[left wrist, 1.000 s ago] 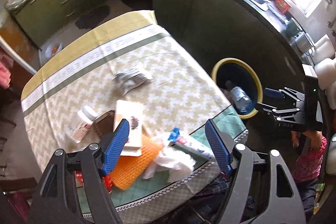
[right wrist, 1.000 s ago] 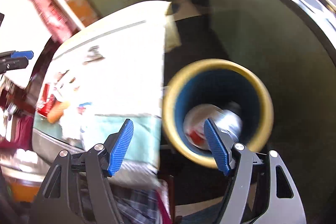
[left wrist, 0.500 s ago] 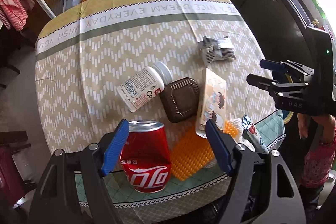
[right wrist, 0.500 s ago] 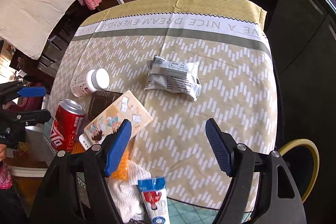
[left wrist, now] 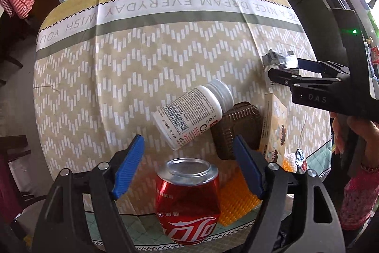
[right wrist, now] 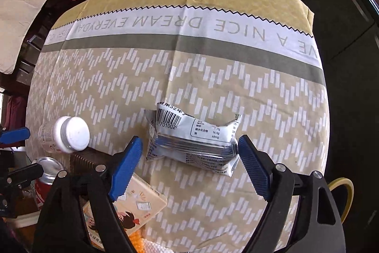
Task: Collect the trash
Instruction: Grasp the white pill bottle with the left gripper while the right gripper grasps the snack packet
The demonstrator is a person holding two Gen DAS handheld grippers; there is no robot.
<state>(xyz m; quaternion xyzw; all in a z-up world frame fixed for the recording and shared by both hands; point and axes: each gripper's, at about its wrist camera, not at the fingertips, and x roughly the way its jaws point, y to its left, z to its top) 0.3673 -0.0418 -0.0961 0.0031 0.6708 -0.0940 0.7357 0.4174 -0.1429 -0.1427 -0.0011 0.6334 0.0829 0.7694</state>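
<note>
Left wrist view looks down between the left gripper [left wrist: 188,168], whose 2 ribbed blue pads stand apart with nothing pressed between them. Just below and between the pads stands a red soda can [left wrist: 187,198], upright, its silver top facing up. Beyond it a white pill bottle [left wrist: 193,116] lies on its side, its cap end resting against a brown ridged square lid [left wrist: 235,129]. To the right of that lid lies a flat cardboard box [left wrist: 276,127] printed with cartoon figures, and an orange bumpy plastic piece [left wrist: 234,202] lies under the box's near end. All of this crowds the near right corner of the tablecloth [left wrist: 118,77], a beige cloth with white zigzag dashes, a grey stripe and a printed line of letters.

Right wrist view shows the right gripper [right wrist: 190,167] with its jaws opening over a silver foil snack packet [right wrist: 193,139], which lies flat on the cloth between the 2 pads; neither pad presses on it. The packet is crinkled, with a barcode and a nutrition panel facing up. It lies well apart from the cluster at the left. A yellow bin rim [right wrist: 344,193] shows past the table's right edge; its contents are hidden. A hand [left wrist: 355,134] holds the right gripper's black handle.
</note>
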